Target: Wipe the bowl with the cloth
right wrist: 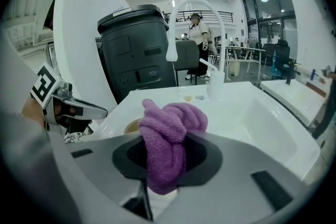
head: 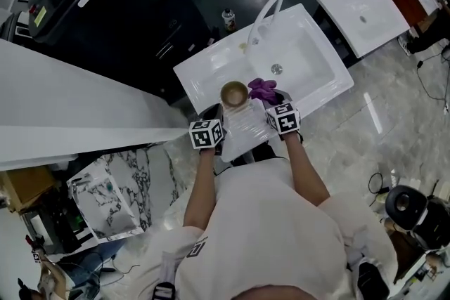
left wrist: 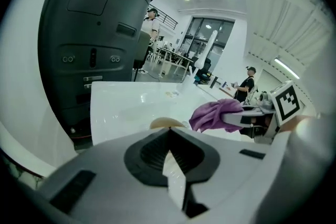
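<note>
A tan bowl (head: 234,93) stands on the draining side of the white sink (head: 316,77), open side up. My left gripper (head: 219,113) is just in front of it; its jaws are shut, and only the bowl's rim (left wrist: 167,123) shows past their tips. I see nothing between them. To the bowl's right, my right gripper (head: 271,99) is shut on a bunched purple cloth (head: 262,89). In the right gripper view the cloth (right wrist: 169,136) bulges out over the jaws, and a slice of the bowl (right wrist: 132,126) shows to its left. The left gripper view shows the cloth (left wrist: 216,113) at the right.
A white arched faucet (head: 266,14) stands at the sink's far edge, with a small bottle (head: 228,17) behind it. A large black bin (head: 105,3) is far left and a second white sink (head: 362,14) far right. A white counter (head: 63,102) runs along my left.
</note>
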`<state>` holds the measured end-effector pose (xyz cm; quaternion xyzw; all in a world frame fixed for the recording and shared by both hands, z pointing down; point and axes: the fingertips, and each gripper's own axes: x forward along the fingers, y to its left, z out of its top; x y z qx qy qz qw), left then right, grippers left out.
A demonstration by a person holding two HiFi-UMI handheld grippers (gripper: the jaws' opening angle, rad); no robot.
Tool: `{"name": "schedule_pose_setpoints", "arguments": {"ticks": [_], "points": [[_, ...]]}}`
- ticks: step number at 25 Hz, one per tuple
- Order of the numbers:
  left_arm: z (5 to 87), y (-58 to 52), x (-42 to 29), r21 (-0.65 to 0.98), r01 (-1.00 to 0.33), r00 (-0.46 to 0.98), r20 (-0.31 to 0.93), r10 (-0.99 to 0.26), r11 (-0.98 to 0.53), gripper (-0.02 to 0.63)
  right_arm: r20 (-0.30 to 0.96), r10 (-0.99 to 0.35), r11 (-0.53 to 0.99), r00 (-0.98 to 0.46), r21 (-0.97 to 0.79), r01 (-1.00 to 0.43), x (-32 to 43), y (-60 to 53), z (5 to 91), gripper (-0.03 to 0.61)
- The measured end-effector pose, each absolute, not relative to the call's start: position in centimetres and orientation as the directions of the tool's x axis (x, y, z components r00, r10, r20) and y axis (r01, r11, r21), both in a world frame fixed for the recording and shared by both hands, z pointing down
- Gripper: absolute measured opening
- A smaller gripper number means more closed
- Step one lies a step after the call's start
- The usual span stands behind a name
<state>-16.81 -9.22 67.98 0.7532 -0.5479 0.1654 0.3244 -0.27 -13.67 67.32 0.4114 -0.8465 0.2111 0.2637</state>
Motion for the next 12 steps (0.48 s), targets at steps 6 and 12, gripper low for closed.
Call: {"name": "schedule_pose_setpoints", "arguments": {"ticks": [6, 12], "points": [[67.02, -9.2, -16.67, 0.279, -0.938, 0.337, 0.588, -0.735, -0.207, 0.007, 0.614, -0.582, 0.577, -0.534, -0.151, -0.802, -0.69, -13.37, 67.41, 0.091], [66.98, -9.26, -16.81, 0.281, -0.938, 0.336, 0.587, -0.737, -0.204, 0.008, 0.607, -0.587, 0.57, -0.535, -0.159, -0.806, -0.39, -13.35, 67.4, 0.091]]}}
